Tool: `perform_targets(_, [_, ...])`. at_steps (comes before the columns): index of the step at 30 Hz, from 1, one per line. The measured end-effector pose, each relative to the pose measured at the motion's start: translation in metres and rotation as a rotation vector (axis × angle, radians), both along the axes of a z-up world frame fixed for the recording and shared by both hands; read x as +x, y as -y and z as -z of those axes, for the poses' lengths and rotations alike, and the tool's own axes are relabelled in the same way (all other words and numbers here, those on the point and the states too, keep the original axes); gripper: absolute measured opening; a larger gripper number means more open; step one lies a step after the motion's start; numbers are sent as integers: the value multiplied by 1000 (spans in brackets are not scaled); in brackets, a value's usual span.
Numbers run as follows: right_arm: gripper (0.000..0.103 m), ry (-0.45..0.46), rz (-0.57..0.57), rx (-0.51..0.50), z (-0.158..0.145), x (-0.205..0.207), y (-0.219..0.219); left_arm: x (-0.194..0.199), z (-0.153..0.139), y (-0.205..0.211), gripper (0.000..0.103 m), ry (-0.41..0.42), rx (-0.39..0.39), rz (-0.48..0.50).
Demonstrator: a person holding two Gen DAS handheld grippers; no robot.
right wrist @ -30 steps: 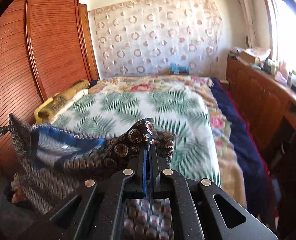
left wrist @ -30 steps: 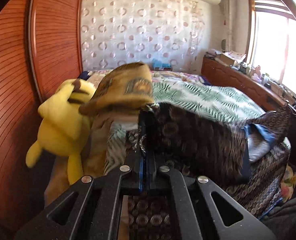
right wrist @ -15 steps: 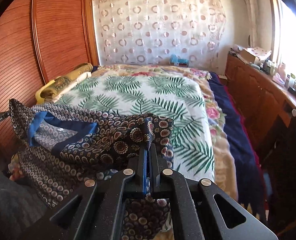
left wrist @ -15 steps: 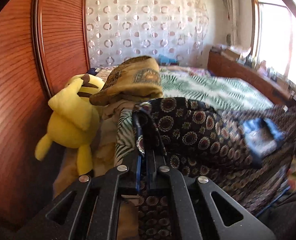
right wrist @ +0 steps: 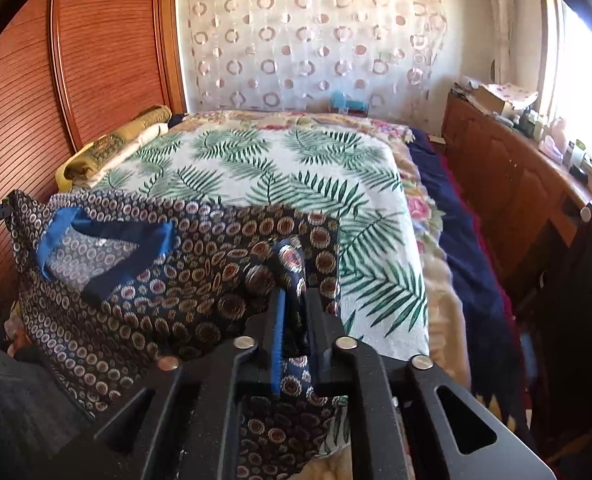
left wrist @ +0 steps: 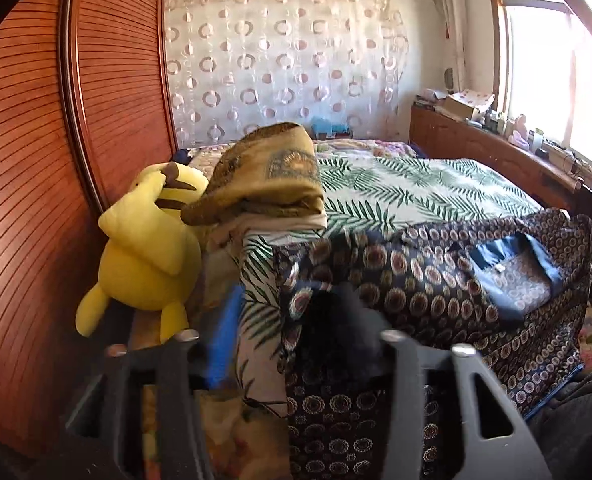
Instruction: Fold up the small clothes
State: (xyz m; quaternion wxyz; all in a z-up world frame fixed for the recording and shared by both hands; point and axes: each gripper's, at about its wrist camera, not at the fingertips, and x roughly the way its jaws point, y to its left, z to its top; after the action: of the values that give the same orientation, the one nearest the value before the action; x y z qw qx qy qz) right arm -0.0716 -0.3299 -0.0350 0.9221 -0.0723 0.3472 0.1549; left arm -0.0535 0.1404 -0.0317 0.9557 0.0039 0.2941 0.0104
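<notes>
across the near edge of the bed [right wrist: 376, 184] lies the small garment [right wrist: 199, 276]: thin dark navy cloth printed all over with brown and gold medallion rings, a plain blue neckline band [right wrist: 107, 236] showing a paler lining inside. it drapes half on the mattress, half over the bed's edge, creased and sagging.

right gripper [right wrist: 293, 308]: matte black fingers pressed nearly together, a bunched fold of the garment pinched between them, blue pad strip showing on the left finger.

left gripper [left wrist: 283, 320]: fingers spread wide apart and motion-blurred; a blue pad smear on one side, the other a dark blur against the garment [left wrist: 436, 288]. cannot tell whether that finger touches cloth.

bedcover [left wrist: 408, 196] is white with green fern fronds, over a floral blanket; a dark navy blanket [right wrist: 464, 248] hangs down the right side. folded ochre patterned cloth [left wrist: 271, 176] is stacked at the left, beside a soft yellow plush toy [left wrist: 147, 252] with its face turned away. ribbed red-brown wardrobe doors [left wrist: 27, 184] on the left, sheer curtain with ring print [right wrist: 316, 40] behind, wooden sideboard [right wrist: 512, 168] with small clutter under a bright, washed-out window.
</notes>
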Motion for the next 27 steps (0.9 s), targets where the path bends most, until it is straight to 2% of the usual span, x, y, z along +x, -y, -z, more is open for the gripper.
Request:
perform_targets(2, [27, 21, -6, -1, -2, -2, -1, 0, -5, -3, 82, 22, -12, 4])
perform_targets(4, [47, 44, -8, 0, -5, -4, -3, 4, -8, -7, 82, 24, -22, 5])
perform_targets(6, [56, 64, -10, 4, -8, -3, -3, 11, -10, -8, 82, 33, -14, -4])
perform_targets(9, [59, 86, -7, -9, -9, 6, -5, 30, -10, -14, 82, 24, -19, -9])
perform_targets(13, [62, 88, 6, -11, -2, 32, -9, 60, -14, -32, 82, 11, -85, -16])
perform_targets(16, [63, 78, 24, -3, 9, 58, -11, 85, -11, -40, 82, -14, -36, -31])
perform_targets(21, [63, 4, 36, -6, 33, 95, -15, 116, 6, -42, 82, -92, -49, 22])
perform_targets(27, [63, -88, 44, -50, 55, 116, -22, 128, 32, -27, 82, -180, -47, 79])
